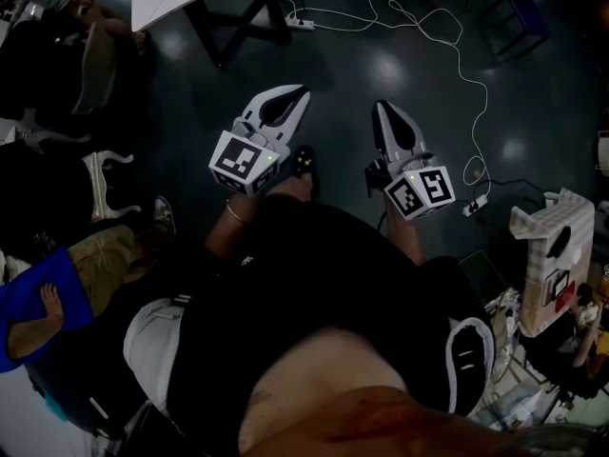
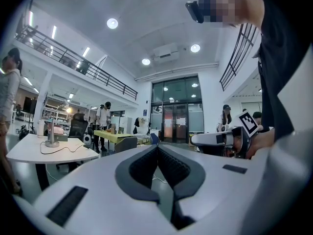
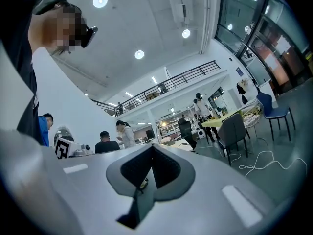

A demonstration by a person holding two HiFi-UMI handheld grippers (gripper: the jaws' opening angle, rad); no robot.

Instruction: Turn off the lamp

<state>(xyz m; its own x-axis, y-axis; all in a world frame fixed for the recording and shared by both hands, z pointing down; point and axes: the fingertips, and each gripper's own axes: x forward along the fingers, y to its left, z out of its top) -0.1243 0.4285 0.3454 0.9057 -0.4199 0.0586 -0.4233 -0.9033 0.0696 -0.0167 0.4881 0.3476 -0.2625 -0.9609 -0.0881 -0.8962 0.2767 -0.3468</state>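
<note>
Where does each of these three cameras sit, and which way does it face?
Head view: on the person's head, facing steeply down at the floor; shows their torso, a forearm, the left gripper and right gripper.
Left gripper view: on the left gripper, facing level across the hall to glass doors; own shut jaws in front.
Right gripper view: on the right gripper, facing level toward a balcony; own shut jaws in front.
Shared: each gripper view catches the other gripper.
</note>
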